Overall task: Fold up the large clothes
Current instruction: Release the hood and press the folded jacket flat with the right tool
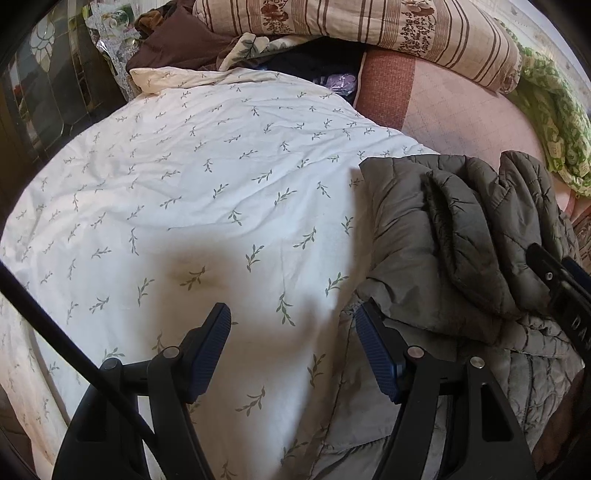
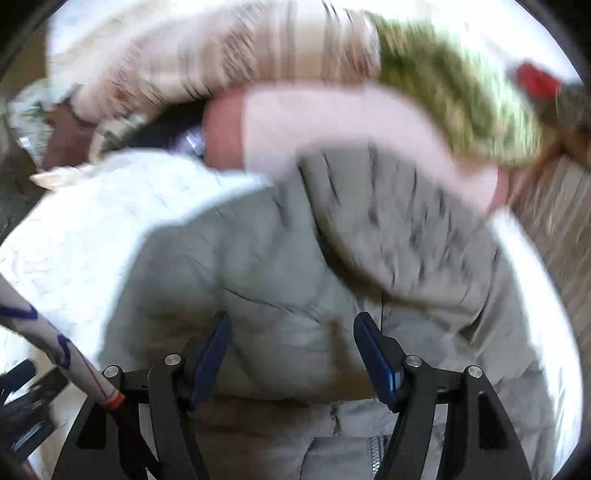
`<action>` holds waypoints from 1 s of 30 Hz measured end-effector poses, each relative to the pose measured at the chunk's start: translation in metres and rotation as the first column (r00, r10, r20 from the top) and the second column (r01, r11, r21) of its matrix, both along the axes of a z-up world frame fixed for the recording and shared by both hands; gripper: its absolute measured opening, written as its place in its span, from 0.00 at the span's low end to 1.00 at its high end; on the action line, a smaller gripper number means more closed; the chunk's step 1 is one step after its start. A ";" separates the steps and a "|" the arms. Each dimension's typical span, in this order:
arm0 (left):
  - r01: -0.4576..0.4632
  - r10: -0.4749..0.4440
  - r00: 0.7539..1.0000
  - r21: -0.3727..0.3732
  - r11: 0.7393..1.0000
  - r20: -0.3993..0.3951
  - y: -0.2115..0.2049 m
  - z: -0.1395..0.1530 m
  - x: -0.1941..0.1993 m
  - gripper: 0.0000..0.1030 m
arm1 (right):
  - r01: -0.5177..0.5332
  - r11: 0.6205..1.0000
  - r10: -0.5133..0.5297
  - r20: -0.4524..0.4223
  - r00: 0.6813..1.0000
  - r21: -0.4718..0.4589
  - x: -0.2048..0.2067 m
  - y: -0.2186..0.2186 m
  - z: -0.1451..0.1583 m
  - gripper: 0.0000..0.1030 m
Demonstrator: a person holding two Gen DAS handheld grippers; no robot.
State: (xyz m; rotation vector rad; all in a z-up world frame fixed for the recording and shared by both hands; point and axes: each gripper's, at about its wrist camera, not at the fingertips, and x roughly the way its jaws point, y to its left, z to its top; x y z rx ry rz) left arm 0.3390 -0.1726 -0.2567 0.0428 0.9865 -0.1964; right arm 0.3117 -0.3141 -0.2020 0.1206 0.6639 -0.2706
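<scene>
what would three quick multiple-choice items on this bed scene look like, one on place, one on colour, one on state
1. Where does the quilted jacket lie in the left wrist view?
A. to the right, partly on the leaf-print duvet
B. on top of the striped floral pillow
C. on the floor

2. What colour is the jacket?
A. bright red
B. grey-olive
C. navy

3. How do the jaws of the left tool stand?
A. apart, nothing between them
C. shut tight together
B. clamped on a sleeve

Answers: 1 A, the jacket overlaps the duvet's right edge; 2 B, its quilted cloth is grey-olive in both views; 3 A, only duvet shows in the gap.
</scene>
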 end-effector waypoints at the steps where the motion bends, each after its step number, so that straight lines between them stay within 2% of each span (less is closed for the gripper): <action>1: -0.001 0.001 1.000 0.011 1.000 0.002 -0.001 -0.001 -0.001 0.67 | -0.023 0.999 0.023 0.010 1.000 -0.024 0.000 0.011 0.003 0.72; 4: 0.002 -0.002 1.000 0.029 1.000 0.000 -0.002 -0.004 -0.002 0.67 | -0.081 0.997 0.080 -0.041 0.996 -0.017 0.015 0.027 -0.009 0.72; 6: 0.006 -0.005 1.000 0.028 1.000 -0.003 -0.003 -0.006 -0.002 0.67 | -0.077 0.995 0.084 -0.137 0.987 0.058 0.037 0.028 -0.036 0.73; 7: 0.009 -0.008 1.000 0.030 1.000 -0.004 -0.003 -0.006 -0.001 0.67 | -0.066 0.995 0.076 -0.155 0.985 0.068 0.041 0.026 -0.043 0.74; 10: 0.019 -0.019 1.000 0.029 0.999 -0.006 -0.005 -0.006 -0.001 0.67 | -0.089 0.992 0.100 -0.135 0.986 0.085 0.032 0.021 -0.032 0.74; 12: 0.026 -0.026 1.000 0.030 0.999 -0.009 -0.007 -0.007 -0.001 0.67 | -0.106 0.984 0.114 -0.054 0.992 0.141 0.009 0.009 -0.008 0.72; 15: 0.038 -0.037 0.999 0.041 0.998 -0.012 -0.011 -0.010 -0.003 0.67 | -0.046 0.989 0.041 0.037 0.998 0.142 -0.015 -0.015 0.018 0.73; 17: 0.044 -0.044 0.999 0.051 0.998 -0.012 -0.014 -0.013 -0.004 0.67 | 0.022 0.992 -0.029 0.051 0.998 0.127 -0.023 -0.035 0.019 0.74; 19: 0.056 -0.055 0.998 0.059 0.997 -0.014 -0.017 -0.016 -0.005 0.67 | 0.071 0.989 -0.071 -0.006 0.997 0.127 -0.017 -0.048 0.005 0.74; 20: 0.061 -0.060 0.998 0.059 0.996 -0.015 -0.018 -0.016 -0.005 0.67 | 0.097 0.985 -0.083 -0.097 0.992 0.145 -0.005 -0.060 -0.015 0.74; 22: 0.070 -0.070 0.997 0.044 0.997 -0.023 -0.018 -0.017 -0.005 0.67 | 0.089 0.975 -0.044 -0.214 0.976 0.206 0.013 -0.076 -0.047 0.74; 23: 0.072 -0.071 0.997 0.025 0.997 -0.028 -0.016 -0.017 -0.006 0.67 | 0.081 0.970 -0.037 -0.189 0.981 0.231 0.009 -0.080 -0.048 0.74; 27: 0.074 -0.075 0.996 -0.032 0.997 -0.052 -0.009 -0.012 -0.010 0.67 | 0.027 0.958 0.008 -0.122 0.993 0.285 -0.030 -0.088 -0.017 0.74; 30: 0.074 -0.076 0.997 -0.071 0.995 -0.026 0.000 0.002 -0.025 0.67 | 0.012 0.952 0.018 -0.094 0.995 0.307 -0.081 -0.107 0.007 0.74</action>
